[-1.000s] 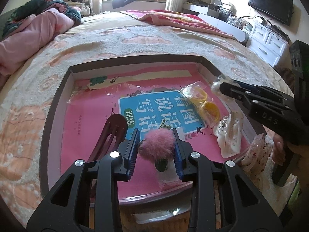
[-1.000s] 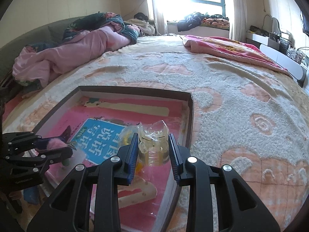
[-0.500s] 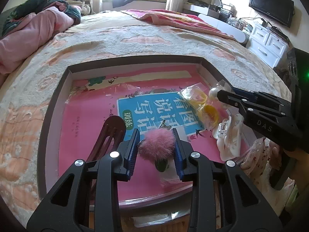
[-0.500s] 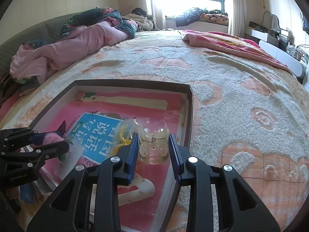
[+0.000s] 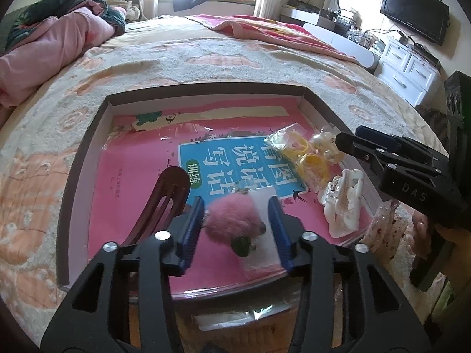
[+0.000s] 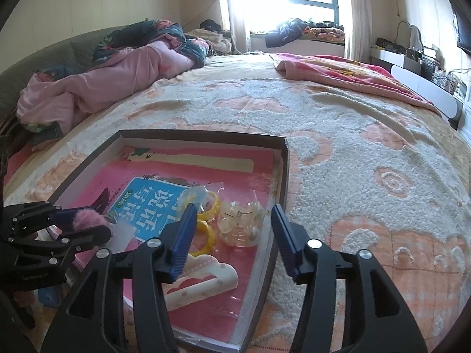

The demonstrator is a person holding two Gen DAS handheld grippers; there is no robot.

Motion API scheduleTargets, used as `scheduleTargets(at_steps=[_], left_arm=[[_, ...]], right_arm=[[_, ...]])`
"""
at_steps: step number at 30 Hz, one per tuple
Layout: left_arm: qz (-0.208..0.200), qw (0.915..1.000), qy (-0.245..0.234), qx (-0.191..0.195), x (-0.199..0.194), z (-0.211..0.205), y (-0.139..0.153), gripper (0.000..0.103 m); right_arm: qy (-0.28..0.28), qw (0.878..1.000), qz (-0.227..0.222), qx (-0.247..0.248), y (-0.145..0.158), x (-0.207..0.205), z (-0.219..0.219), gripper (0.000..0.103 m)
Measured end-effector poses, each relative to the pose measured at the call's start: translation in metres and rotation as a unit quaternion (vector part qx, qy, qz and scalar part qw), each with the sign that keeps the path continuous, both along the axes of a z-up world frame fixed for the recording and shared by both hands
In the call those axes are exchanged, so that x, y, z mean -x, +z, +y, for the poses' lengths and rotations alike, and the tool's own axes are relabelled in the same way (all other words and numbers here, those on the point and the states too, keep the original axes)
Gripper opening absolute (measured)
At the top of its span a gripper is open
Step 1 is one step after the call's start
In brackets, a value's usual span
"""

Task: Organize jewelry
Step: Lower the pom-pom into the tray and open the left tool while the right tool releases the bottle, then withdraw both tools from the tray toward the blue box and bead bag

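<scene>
A shallow dark box (image 5: pixel 88 147) lies on the bed (image 5: pixel 206 58), and its floor is covered by a pink book with a blue title panel (image 5: pixel 235 164). All the jewelry and hair things rest on this book.

The left claw (image 5: pixel 237 220) points down into the near part of the box. Its jaws have just been opening, and now the blue pads (image 5: pixel 192 229) stand apart from the pink fluffy pompom (image 5: pixel 232 216) that lies between them, on a small clear bag. There is a visible gap on the right side; on the left side the fur comes very near to the pad (I cannot tell if some hairs touch it). So this claw is open and grips nothing. Just to the left of it lies a dark red hair clip (image 5: pixel 164 197).

The right claw (image 6: pixel 232 232) is over the right edge of the box. Its jaws also have just been opening, and they stand wide, with the clear bag of pale beads (image 6: pixel 241 223) lying free on the book between them, touching neither pad. This claw is open as well. Beside the bead bag, toward the left, is a bag with yellow rings (image 6: pixel 206 209). Nearer to the camera lies a white cloud-shaped clip (image 6: pixel 200 279), partly under the left finger of the right claw.

In the left wrist view a white claw-type hair clip (image 5: pixel 343 203) lies near the right wall of the box, and a hand (image 5: pixel 421 232) holds the right device.
</scene>
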State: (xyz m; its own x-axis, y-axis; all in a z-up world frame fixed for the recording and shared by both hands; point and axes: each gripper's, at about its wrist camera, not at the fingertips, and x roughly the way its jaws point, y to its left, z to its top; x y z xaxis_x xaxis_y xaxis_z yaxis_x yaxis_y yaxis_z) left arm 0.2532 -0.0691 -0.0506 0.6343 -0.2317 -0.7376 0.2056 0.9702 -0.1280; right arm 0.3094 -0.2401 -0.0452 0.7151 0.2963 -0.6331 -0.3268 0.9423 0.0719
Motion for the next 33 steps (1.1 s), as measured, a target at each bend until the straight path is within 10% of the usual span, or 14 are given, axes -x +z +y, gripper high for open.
scheduleTargets(at_steps=[18,33], left_arm=[[-0.032,0.9990,0.026,0.015,0.028,0.010,0.019,0.088],[-0.057,0.9966,0.051,0.031,0.053,0.032,0.041,0.091]], right_arm=[[-0.022,0.999,-0.028,-0.022,0.015,0.031,-0.015,0.084],[0.001,0.997,-0.073,-0.028,0.038,0.073,-0.005,0.089]])
